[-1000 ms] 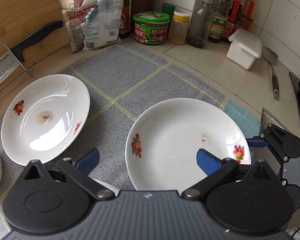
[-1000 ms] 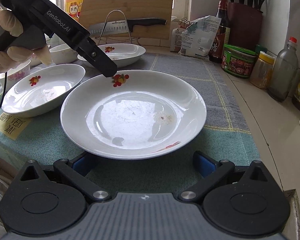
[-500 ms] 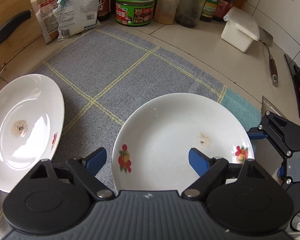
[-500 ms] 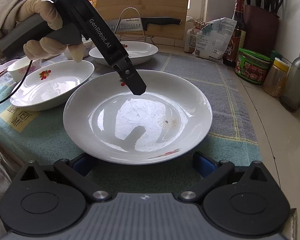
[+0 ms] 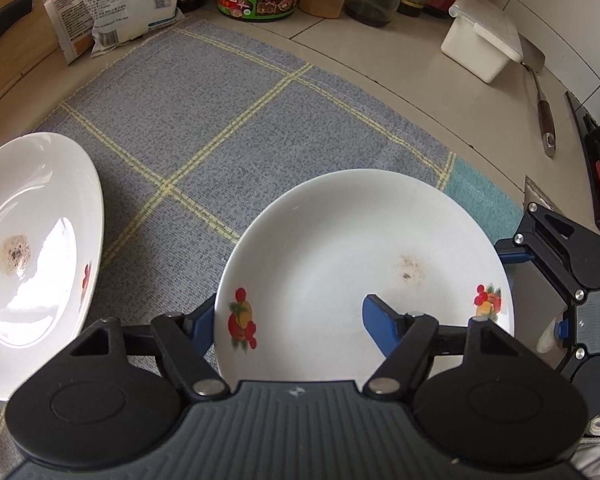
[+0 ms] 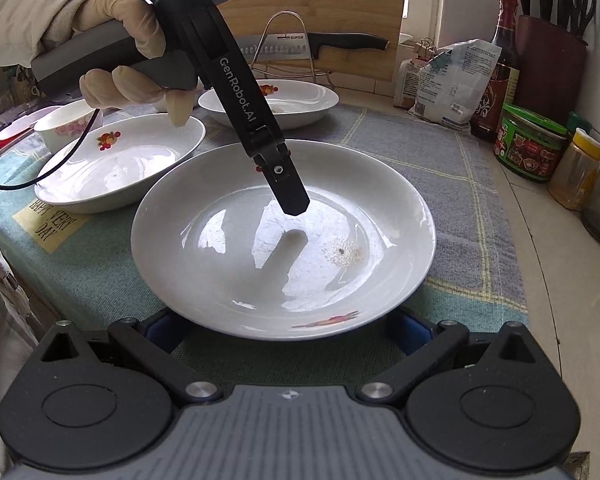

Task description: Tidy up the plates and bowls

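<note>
Bench (image 5: 380, 60) is carrying a grey checked mat (image 5: 204, 100), and the target plate (image 5: 360, 264) is lying flat at the mat's near right corner; being round, it is showing no long axis, its hollow facing up. The left hand-held gripper (image 5: 288, 316) has just been closing, one finger outside the rim, one inside, pads not yet pressing; squeezing squarely across the rim is looking wise. The right hand-held gripper (image 6: 284, 326) is sitting wide apart, empty, under the plate's near edge.

On the cloth (image 6: 452, 184), the near plate (image 6: 228, 264) sits centre; a second plate (image 6: 112, 168) at ten o'clock, a third (image 6: 308, 104) at twelve, jars (image 6: 530, 144) at two o'clock.
</note>
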Motion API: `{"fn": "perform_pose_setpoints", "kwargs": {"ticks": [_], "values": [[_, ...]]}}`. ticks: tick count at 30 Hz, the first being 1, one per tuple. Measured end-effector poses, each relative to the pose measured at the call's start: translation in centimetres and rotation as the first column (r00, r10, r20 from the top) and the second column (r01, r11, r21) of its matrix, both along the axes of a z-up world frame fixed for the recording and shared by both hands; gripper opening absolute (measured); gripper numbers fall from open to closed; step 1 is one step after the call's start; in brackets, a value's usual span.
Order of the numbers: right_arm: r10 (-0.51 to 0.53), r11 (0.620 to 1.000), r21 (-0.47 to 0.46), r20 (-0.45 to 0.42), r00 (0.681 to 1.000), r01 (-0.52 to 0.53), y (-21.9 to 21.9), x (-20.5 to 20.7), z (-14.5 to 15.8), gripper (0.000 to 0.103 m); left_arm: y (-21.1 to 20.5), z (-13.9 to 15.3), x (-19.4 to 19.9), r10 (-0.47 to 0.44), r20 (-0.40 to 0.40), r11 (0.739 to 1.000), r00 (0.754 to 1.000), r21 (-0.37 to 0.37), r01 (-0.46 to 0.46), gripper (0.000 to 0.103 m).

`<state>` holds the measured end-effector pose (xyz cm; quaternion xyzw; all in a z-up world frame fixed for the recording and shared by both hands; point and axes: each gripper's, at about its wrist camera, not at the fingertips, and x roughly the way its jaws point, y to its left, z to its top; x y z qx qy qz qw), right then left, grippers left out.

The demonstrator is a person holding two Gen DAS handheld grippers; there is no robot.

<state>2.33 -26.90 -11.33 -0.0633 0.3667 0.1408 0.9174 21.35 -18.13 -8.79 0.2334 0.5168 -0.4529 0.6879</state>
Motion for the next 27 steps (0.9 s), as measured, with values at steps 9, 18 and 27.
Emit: {"fn": "perform_pose_setpoints", "kwargs": {"ticks": [9, 18, 27], "values": [[0.024, 1.000, -0.006, -0.011, 1.000, -0.024, 0.1, 0.3, 0.3, 0.103, -0.1, 0.0, 0.0, -0.005, 0.009, 1.000, 1.000, 0.007, 0.005, 0.071], [0.021, 1.000, -0.010, -0.048, 0.999, -0.021, 0.2, 0.6, 0.6, 0.103, 0.3, 0.4, -0.4, -0.012, 0.017, 1.000, 1.000, -0.006, 0.012, 0.071], [0.040, 0.998, -0.039, -0.058, 0.998, -0.042, 0.3, 0.5, 1.5, 0.103, 0.7, 1.0, -0.8, 0.002, 0.018, 1.000, 1.000, -0.022, -0.001, 0.071]]}}
